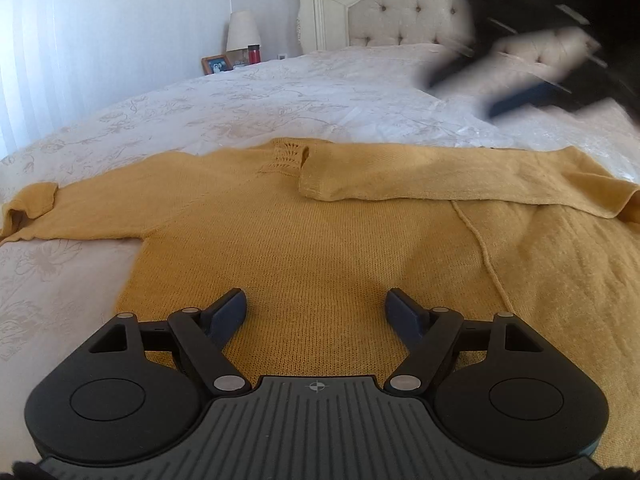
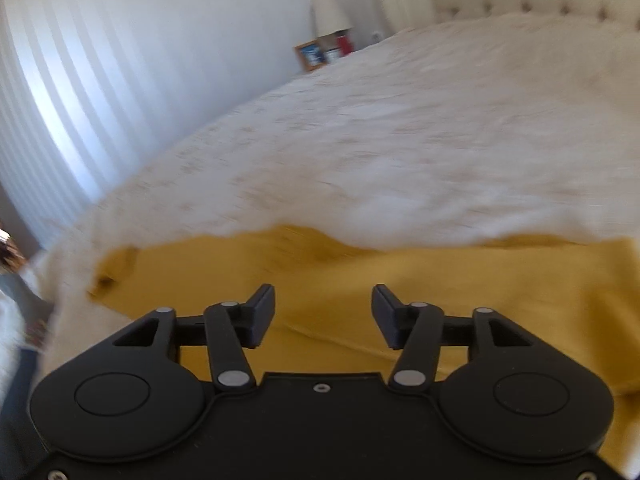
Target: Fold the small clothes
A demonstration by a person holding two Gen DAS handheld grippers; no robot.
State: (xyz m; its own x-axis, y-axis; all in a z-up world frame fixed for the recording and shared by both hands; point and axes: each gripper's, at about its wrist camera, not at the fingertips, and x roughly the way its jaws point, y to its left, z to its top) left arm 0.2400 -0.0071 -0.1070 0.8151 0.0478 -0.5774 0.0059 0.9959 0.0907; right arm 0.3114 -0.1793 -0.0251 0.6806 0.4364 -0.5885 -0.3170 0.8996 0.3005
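Yellow sweater [image 1: 320, 248] lies flat on the bed [image 1: 280, 96]. Its right sleeve [image 1: 440, 180] is folded across below the collar; left sleeve [image 1: 60, 208] is still out. My left gripper [image 1: 316, 312] and right gripper [image 2: 323, 312] both gape wide, empty (early stage, I'd say).

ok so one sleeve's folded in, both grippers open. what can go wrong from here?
1. The folded sleeve lies loose across the yellow sweater; tugging the body could undo it.
2. The right hand-held gripper view is motion-blurred, so its next grasp could miss.
3. The left hand-held gripper sits over mid-body, far from the unfolded sleeve.
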